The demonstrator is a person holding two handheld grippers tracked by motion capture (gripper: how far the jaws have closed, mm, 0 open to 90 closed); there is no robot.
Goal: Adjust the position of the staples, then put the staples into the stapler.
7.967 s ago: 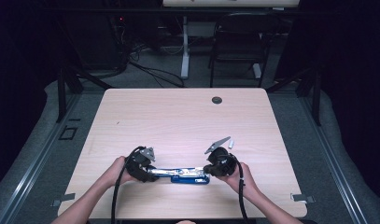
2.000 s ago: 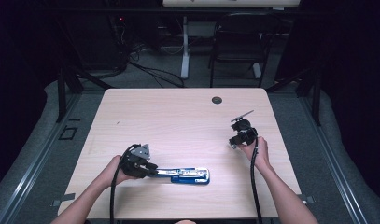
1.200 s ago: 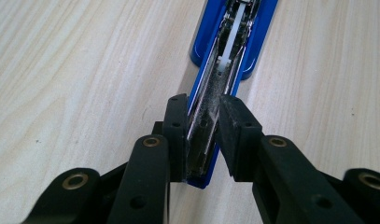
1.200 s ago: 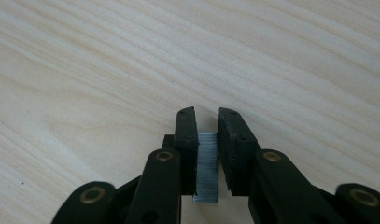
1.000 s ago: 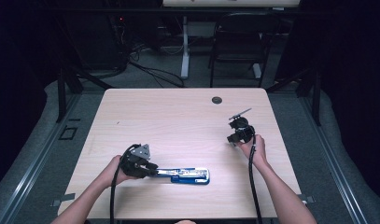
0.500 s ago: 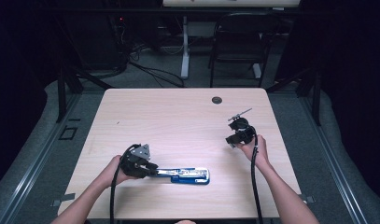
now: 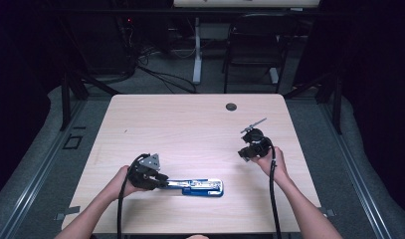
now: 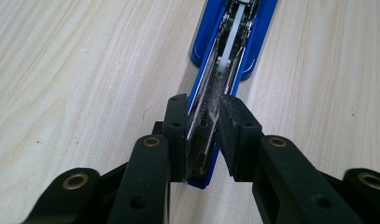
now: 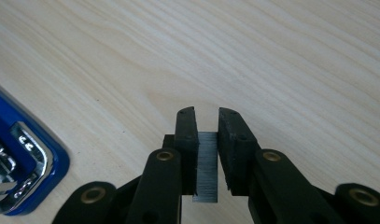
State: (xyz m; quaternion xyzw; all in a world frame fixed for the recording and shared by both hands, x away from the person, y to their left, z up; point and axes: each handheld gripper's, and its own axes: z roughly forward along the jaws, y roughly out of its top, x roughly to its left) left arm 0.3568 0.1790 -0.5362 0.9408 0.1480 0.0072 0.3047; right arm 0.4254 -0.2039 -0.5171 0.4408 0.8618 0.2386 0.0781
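Near the front edge of the wooden table, a little left of its middle, lies a blue stapler, opened out flat so that its metal staple channel faces up. In the left gripper view the channel runs away from the camera, silver and narrow inside the blue body, with a white strip along its far part. The left gripper is clamped on the near end of this channel: one black pad presses each side of the metal rail, and the stapler's blue base shows beneath them. In the high view that gripper sits at the stapler's left end, held by the person's left hand, with its cable looping back toward the table's front edge.

Well apart from the stapler, toward the right side of the table, the right gripper is closed on a strip of staples, a grey ribbed block standing between the two pads and touching both. In the right gripper view the stapler's blue end with its chrome edge lies at the lower left, clear of the strip. The right hand holds that gripper above the wood. A small dark round cap sits near the table's far edge.
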